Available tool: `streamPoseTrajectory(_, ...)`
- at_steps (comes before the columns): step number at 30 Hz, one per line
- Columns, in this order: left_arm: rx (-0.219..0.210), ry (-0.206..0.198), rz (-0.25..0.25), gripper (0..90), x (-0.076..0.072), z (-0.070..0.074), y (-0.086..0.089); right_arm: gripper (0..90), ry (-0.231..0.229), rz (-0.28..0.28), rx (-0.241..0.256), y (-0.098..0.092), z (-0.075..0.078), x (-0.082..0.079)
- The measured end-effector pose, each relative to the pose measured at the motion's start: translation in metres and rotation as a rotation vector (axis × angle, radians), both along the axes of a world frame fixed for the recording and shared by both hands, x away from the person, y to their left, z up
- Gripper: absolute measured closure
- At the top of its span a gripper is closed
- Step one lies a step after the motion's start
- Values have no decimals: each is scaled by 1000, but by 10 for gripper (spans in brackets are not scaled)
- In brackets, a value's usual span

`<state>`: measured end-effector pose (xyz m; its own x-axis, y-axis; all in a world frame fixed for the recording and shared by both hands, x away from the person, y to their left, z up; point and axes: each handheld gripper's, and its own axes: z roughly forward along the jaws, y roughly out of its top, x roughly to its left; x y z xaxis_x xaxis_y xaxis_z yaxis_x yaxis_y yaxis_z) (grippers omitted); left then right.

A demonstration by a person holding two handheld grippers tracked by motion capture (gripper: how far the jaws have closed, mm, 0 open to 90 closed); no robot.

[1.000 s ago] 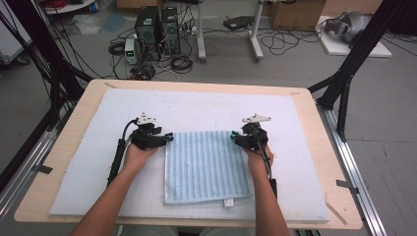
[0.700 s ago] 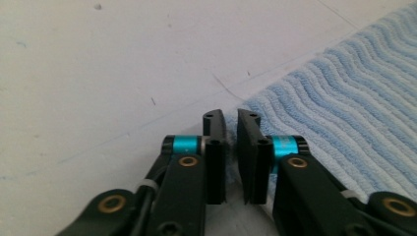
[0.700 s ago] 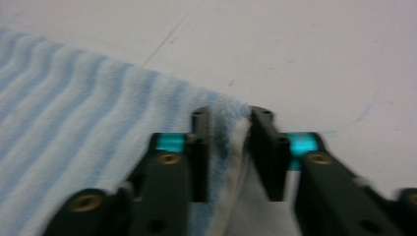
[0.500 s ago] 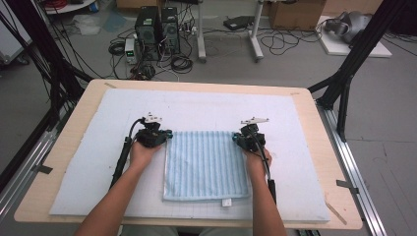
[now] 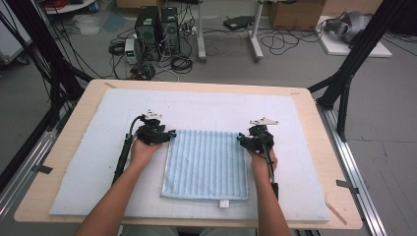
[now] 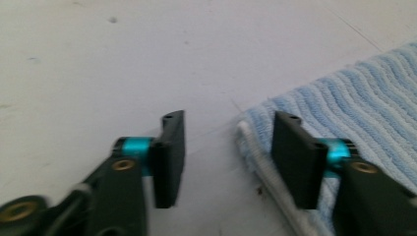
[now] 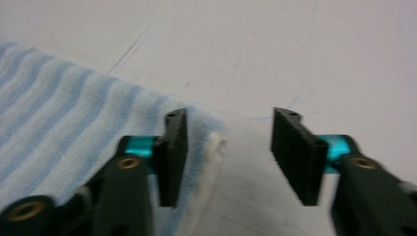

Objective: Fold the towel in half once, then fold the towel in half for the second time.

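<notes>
Light-blue ribbed towel lies flat on white mat, label at near hem. Soft, light, limp; best pinched at far corners. Left gripper and right gripper gape, straddling those corners, nothing held.

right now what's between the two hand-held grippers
The blue towel: in the high view its far edge spans from the left hand-held gripper to the right hand-held gripper.

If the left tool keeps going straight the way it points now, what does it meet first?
Probably the far left corner of the blue towel: the left tool is open, its jaws straddling that corner's edge. Beyond lies bare white mat. Height above the towel is unclear.
</notes>
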<state>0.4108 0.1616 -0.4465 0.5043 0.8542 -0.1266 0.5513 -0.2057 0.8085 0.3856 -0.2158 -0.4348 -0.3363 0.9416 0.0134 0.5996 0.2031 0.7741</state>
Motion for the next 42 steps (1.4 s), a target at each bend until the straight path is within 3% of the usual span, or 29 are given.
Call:
streamPoseTrajectory(1, -13, -32, -6, 401, -4, 2, 5, 410, -12, 1, 10, -4, 3, -1)
streamPoseTrajectory(3, -59, -50, -8, 281, -8, 5, 13, 343, -33, 8, 51, -16, 10, -5)
streamPoseTrajectory(6, -111, -74, -28, 192, -15, 12, 19, 273, -60, 34, 77, -23, 18, -8)
streamPoseTrajectory(11, -143, -119, -65, 189, -28, 21, 27, 166, -144, 118, 73, -30, 36, -17)
streamPoseTrajectory(13, -154, -127, -71, 189, -31, 24, 31, 114, -164, 133, 49, -30, 43, -20)
streamPoseTrajectory(16, -196, -136, -86, 189, -35, 27, 38, 114, -173, 166, 38, -32, 49, -27)
streamPoseTrajectory(19, -194, -157, -90, 189, -41, 31, 43, 113, -203, 180, -9, -36, 48, -35)
streamPoseTrajectory(25, -204, -197, -103, 189, -48, 39, 48, 113, -208, 171, 49, -47, 46, -44)
streamPoseTrajectory(31, -216, -201, -101, 189, -46, 39, 46, 114, -176, 186, 53, -45, 44, -41)
streamPoseTrajectory(42, -227, -185, -119, 188, -40, 41, 44, 113, -162, 205, 48, -38, 45, -37)
